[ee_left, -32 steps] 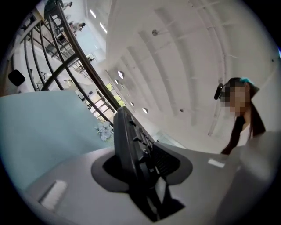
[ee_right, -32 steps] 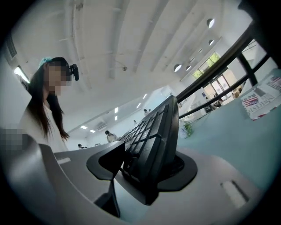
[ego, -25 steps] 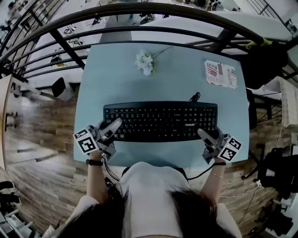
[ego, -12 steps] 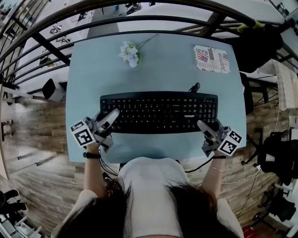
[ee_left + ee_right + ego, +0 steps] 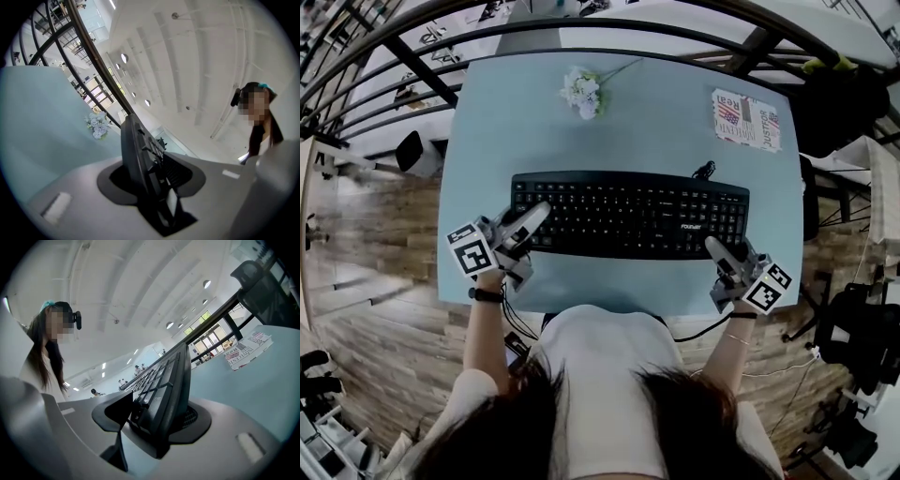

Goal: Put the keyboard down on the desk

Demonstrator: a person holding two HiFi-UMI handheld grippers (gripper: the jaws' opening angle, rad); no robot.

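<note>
Head view: the keyboard [image 5: 628,214] lies crosswise over the blue surface [image 5: 656,112], long axis left to right, left gripper [image 5: 528,221] at its left end, right gripper [image 5: 719,253] at its right; whether it touches the surface I cannot tell. Left gripper view: jaws clenched on the keyboard's end, its length running straight away; right gripper view: jaws likewise clamped on the other end, underside facing the surface.

The keyboard [image 5: 630,214] is black, the desk [image 5: 506,131] pale blue, the flowers [image 5: 581,91] white, the leaflet [image 5: 747,120] red-striped.

The keyboard [image 5: 630,214] has shifted slightly relative to the desk [image 5: 506,122].
</note>
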